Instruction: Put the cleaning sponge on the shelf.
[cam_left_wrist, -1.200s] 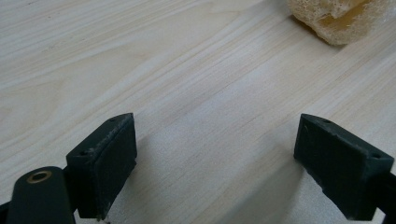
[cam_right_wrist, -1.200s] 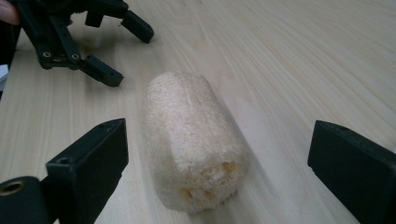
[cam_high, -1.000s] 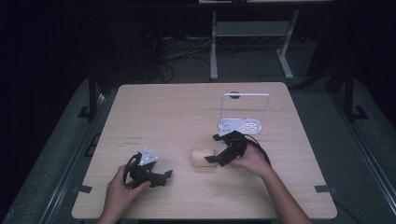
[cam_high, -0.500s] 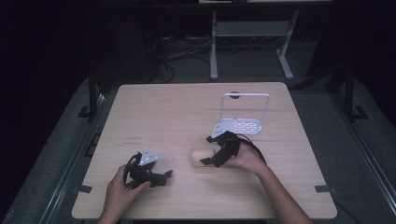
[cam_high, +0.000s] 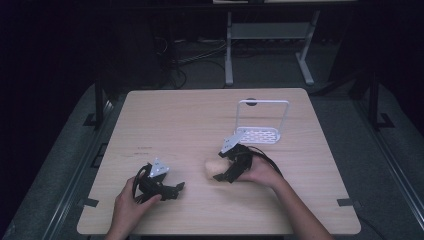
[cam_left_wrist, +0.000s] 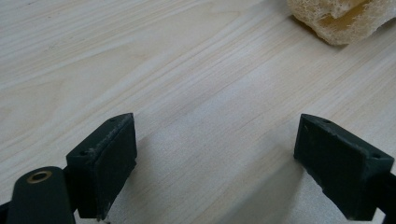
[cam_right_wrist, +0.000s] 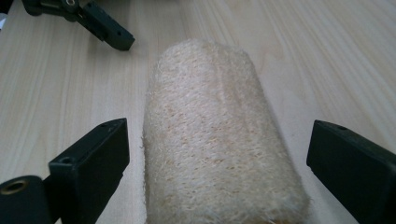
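Lying on the wooden table (cam_high: 200, 120), the loofah sponge (cam_right_wrist: 219, 140) is straddled by the right gripper (cam_right_wrist: 219, 177), jaws spread and not touching it. The left gripper (cam_left_wrist: 217, 154) is held released over bare wood nearby.

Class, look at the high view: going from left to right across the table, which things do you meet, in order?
Left gripper → loofah sponge → right gripper, its open jaws either side of the sponge → white wire rack.
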